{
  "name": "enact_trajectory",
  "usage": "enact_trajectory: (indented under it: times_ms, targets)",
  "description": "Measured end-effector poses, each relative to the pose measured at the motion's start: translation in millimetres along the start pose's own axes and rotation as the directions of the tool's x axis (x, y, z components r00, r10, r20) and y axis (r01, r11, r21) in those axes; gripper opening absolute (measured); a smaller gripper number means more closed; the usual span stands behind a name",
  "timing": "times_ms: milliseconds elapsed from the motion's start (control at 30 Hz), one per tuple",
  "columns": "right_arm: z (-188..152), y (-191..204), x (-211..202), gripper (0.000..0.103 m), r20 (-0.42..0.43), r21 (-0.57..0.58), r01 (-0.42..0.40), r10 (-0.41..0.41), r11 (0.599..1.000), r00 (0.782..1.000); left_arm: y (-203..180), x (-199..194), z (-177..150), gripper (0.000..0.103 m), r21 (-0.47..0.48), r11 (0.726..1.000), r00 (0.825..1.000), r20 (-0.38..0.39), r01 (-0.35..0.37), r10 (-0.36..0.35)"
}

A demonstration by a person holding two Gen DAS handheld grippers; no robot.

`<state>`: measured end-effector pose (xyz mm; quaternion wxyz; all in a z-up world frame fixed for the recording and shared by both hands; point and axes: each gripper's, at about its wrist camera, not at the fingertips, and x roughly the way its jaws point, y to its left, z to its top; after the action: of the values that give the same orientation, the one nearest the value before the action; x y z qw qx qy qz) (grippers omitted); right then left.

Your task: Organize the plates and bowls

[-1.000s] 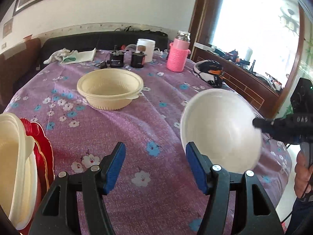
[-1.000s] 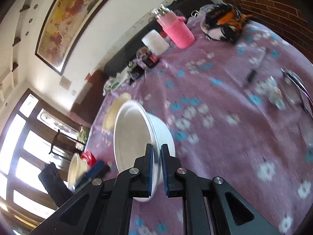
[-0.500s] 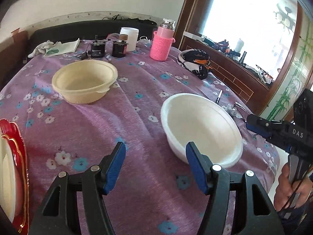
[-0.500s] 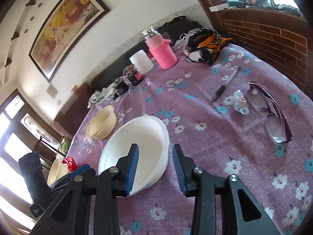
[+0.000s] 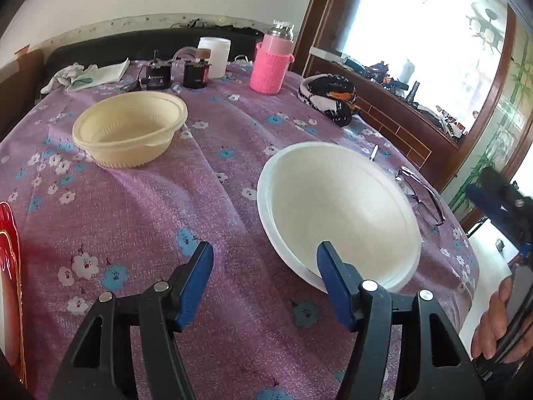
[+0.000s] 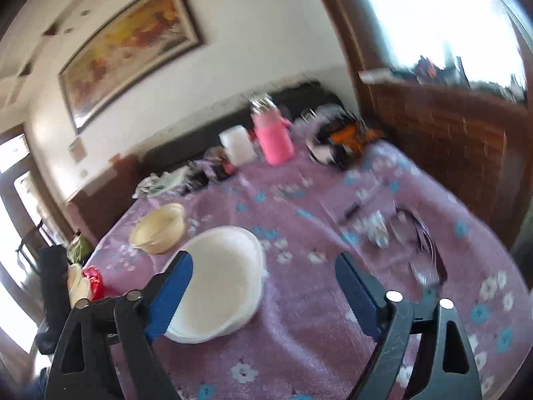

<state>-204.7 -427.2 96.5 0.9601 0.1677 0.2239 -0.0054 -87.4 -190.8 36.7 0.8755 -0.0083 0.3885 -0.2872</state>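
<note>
A white bowl (image 5: 339,210) rests upright on the purple flowered tablecloth (image 5: 160,220); it also shows in the right wrist view (image 6: 220,280). A cream bowl (image 5: 130,128) sits further back on the left, seen too in the right wrist view (image 6: 158,228). My left gripper (image 5: 266,276) is open and empty, just in front of the white bowl. My right gripper (image 6: 263,290) is open and empty, pulled back from the white bowl; it shows at the right edge of the left wrist view (image 5: 496,196). Red plates (image 5: 8,266) with a cream dish (image 6: 76,281) lie at the left table edge.
At the back stand a pink-sleeved bottle (image 5: 271,63), a white jar (image 5: 215,51), two small black motors (image 5: 176,73) and a cloth (image 5: 86,73). A black and orange item (image 5: 329,96), a pen (image 5: 373,152) and glasses (image 5: 421,196) lie on the right.
My right gripper set the tilted white bowl down flat on the table, opened, let it go and drew back. The left gripper stayed open and shifted a little.
</note>
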Motion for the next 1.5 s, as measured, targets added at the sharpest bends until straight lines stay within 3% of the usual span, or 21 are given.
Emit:
enact_trajectory:
  times_ms: [167,200,300,333,367,400,467,500,567,633,700,867,900,967,1267,1500]
  targets:
    - [1,5,-12,0.091,0.102,-0.031,-0.053,0.055,0.998,0.993,-11,-9,-5,0.065,0.053,0.998,0.998,0.058,-0.025,0.022]
    - [2,4,-9,0.091,0.095,-0.019,-0.037,0.039,0.999,0.995,-13,-9,-6,0.066,0.065,0.998,0.998,0.058,-0.028,0.024]
    - [2,-4,4,0.09,0.013,0.049,-0.125,0.124,0.991,0.992,-15,-10,-6,0.067,0.078,0.997,0.998,0.064,-0.027,0.022]
    - [1,-5,6,0.09,-0.001,0.065,-0.112,0.112,0.992,0.994,-15,-10,-6,0.067,0.075,0.997,0.998,0.062,-0.023,0.019]
    - [1,-6,10,0.083,-0.019,0.071,-0.085,0.087,0.994,0.996,-14,-10,-5,0.067,0.067,0.998,0.998,0.061,-0.02,0.016]
    - [0,-8,15,0.068,-0.036,0.074,-0.075,0.078,0.994,0.996,-13,-10,-4,0.067,0.061,0.998,0.998,0.06,-0.02,0.016]
    - [-4,-13,25,0.054,-0.079,0.108,-0.08,0.089,0.991,0.993,-9,-8,-1,0.067,0.04,0.999,0.999,0.046,-0.001,-0.001]
    - [-7,-14,29,0.052,-0.098,0.12,-0.086,0.098,0.989,0.99,-7,-6,0,0.066,0.026,1.0,0.999,0.035,0.012,-0.013]
    - [-12,-14,35,0.052,-0.119,0.126,-0.076,0.091,0.989,0.989,-3,-1,2,0.062,-0.012,0.999,0.999,0.002,0.05,-0.05]
    - [-15,-11,39,0.052,-0.133,0.115,-0.076,0.091,0.99,0.987,-1,6,5,0.047,-0.035,0.997,0.997,-0.03,0.072,-0.074]
    - [-17,-7,43,0.052,-0.147,0.102,-0.075,0.09,0.992,0.985,-2,10,8,0.041,-0.048,0.995,0.995,-0.045,0.088,-0.09]
    - [-25,-7,51,0.052,-0.184,0.105,-0.056,0.075,0.993,0.98,-10,19,15,0.035,-0.029,0.997,0.996,-0.055,0.074,-0.076]
    - [-27,-8,54,0.044,-0.196,0.108,-0.056,0.076,0.993,0.978,-10,22,15,0.026,-0.027,0.996,0.994,-0.065,0.081,-0.083]
    - [-33,-8,60,0.022,-0.226,0.126,-0.062,0.089,0.99,0.97,-12,22,12,0.024,-0.023,0.996,0.994,-0.066,0.082,-0.083]
    - [-32,11,51,0.02,-0.209,0.114,-0.073,0.096,0.991,0.973,-15,-13,5,0.024,0.055,0.998,1.0,0.031,0.002,-0.004]
    - [-30,38,48,0.02,-0.208,0.081,-0.114,0.129,0.99,0.97,2,-39,-1,0.024,0.028,1.0,0.998,0.061,-0.015,0.013]
